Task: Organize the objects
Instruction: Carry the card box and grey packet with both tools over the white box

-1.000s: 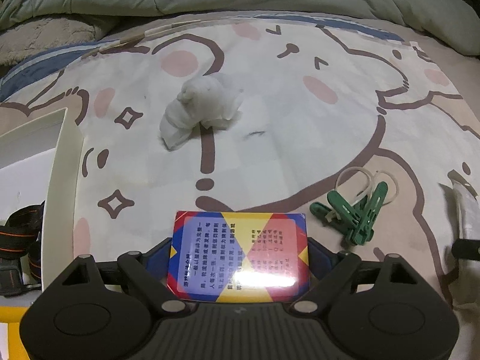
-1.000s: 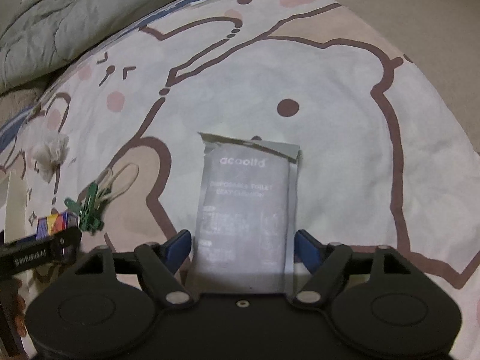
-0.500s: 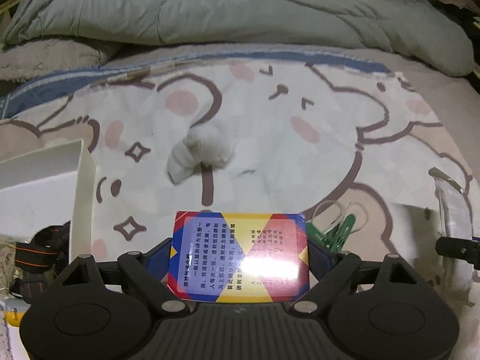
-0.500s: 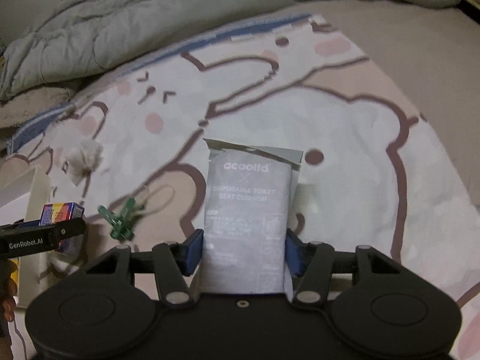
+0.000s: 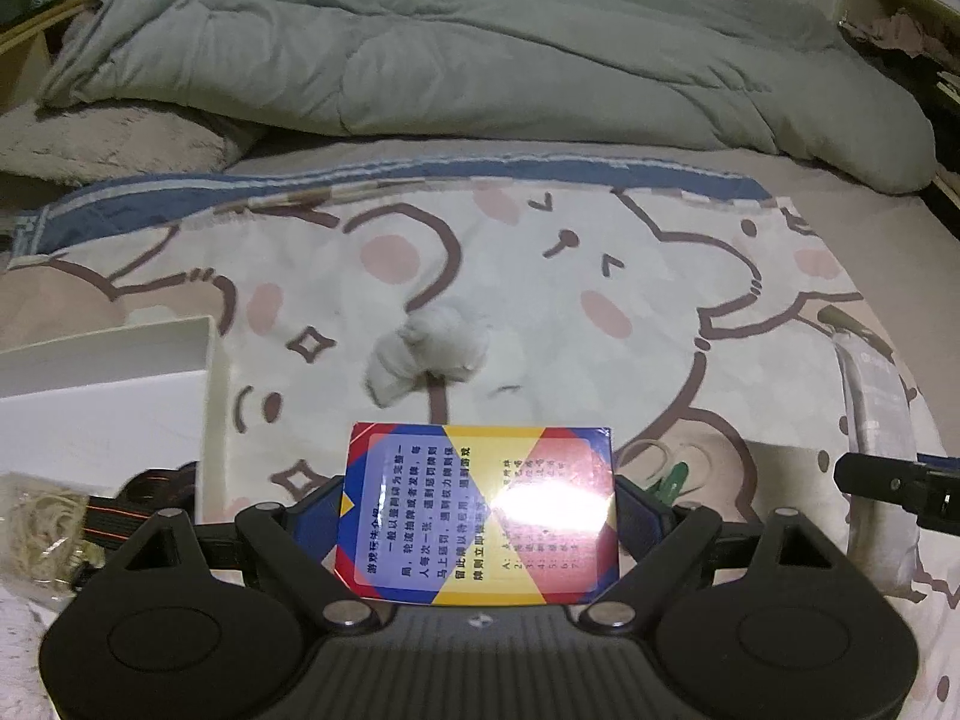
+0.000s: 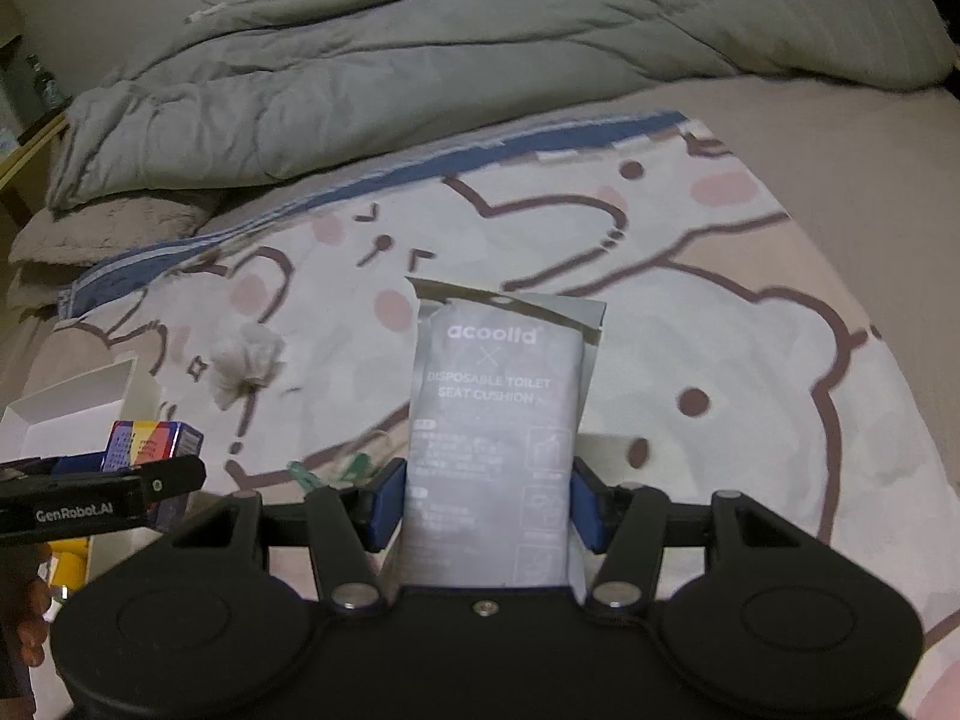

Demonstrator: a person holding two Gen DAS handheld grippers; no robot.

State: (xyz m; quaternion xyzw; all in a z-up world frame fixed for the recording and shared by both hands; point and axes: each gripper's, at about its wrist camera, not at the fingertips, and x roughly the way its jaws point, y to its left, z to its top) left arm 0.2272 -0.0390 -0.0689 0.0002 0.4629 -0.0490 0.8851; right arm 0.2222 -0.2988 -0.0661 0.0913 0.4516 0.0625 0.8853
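My left gripper [image 5: 480,510] is shut on a red, blue and yellow card box [image 5: 480,504] and holds it above the bear-print sheet. The box also shows in the right wrist view [image 6: 150,441], with the left gripper [image 6: 102,495] at the far left. My right gripper [image 6: 487,504] is shut on a grey packet marked disposable toilet seat cushion [image 6: 498,420], lifted off the sheet. The packet shows edge-on in the left wrist view [image 5: 876,408]. A white crumpled tissue [image 5: 426,354] lies on the sheet ahead.
A white open box [image 5: 108,360] stands at the left, with a black-and-orange strap [image 5: 138,498] and a bag of rubber bands [image 5: 42,528] beside it. Green clothes pegs [image 5: 675,477] and a rubber band lie on the sheet. A grey-green duvet [image 5: 480,60] is heaped at the back.
Both grippers have risen and pulled back with their loads. The right gripper closed tighter on the packet and lifted it off the sheet. More of the duvet now shows.
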